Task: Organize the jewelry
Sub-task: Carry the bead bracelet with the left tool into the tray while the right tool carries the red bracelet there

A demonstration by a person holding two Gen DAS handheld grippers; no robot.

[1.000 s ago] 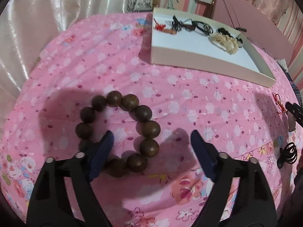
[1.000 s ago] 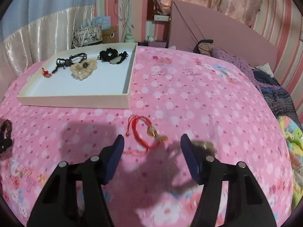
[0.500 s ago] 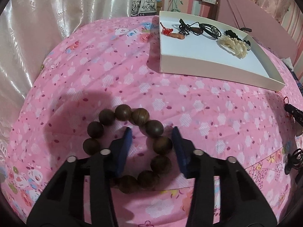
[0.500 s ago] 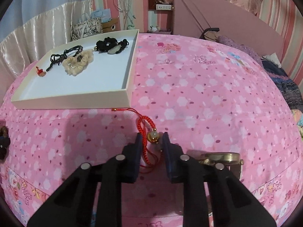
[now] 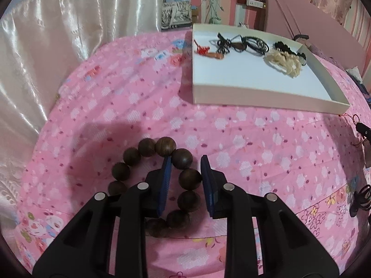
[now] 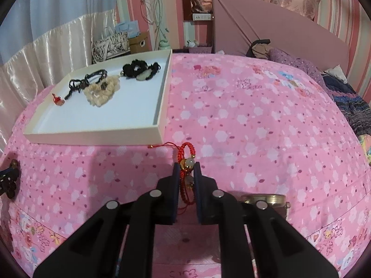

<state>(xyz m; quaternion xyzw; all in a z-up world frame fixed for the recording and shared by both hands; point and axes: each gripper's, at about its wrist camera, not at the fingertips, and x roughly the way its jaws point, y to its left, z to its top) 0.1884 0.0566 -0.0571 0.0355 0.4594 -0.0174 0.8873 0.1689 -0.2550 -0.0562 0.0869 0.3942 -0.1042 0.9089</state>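
Observation:
On the pink floral bedspread lies a bracelet of large dark wooden beads [image 5: 141,148]. My left gripper [image 5: 185,159] is closing on its right side, with two beads between the blue pads and touching them. A red cord bracelet with a gold and pale bead [image 6: 186,162] sits between the pads of my right gripper [image 6: 187,165], whose jaws are closing tight on it. Its loose red string trails left towards the tray. The shallow white tray [image 5: 255,97] [image 6: 92,136] holds a cream bead bracelet [image 6: 102,90], black cord pieces [image 6: 139,69] and a small red charm [image 6: 56,99].
A brass-coloured round piece [image 6: 264,199] lies just right of my right gripper. A black ornament [image 5: 361,199] rests at the bedspread's right edge. Satin curtain [image 5: 46,46] hangs beyond the bed on the left, and a pink headboard [image 6: 278,30] stands behind.
Both grippers went from wide open to nearly shut. The left one moved forward over the wooden beads. The right one closed around the red cord bracelet, which now stands up between its pads.

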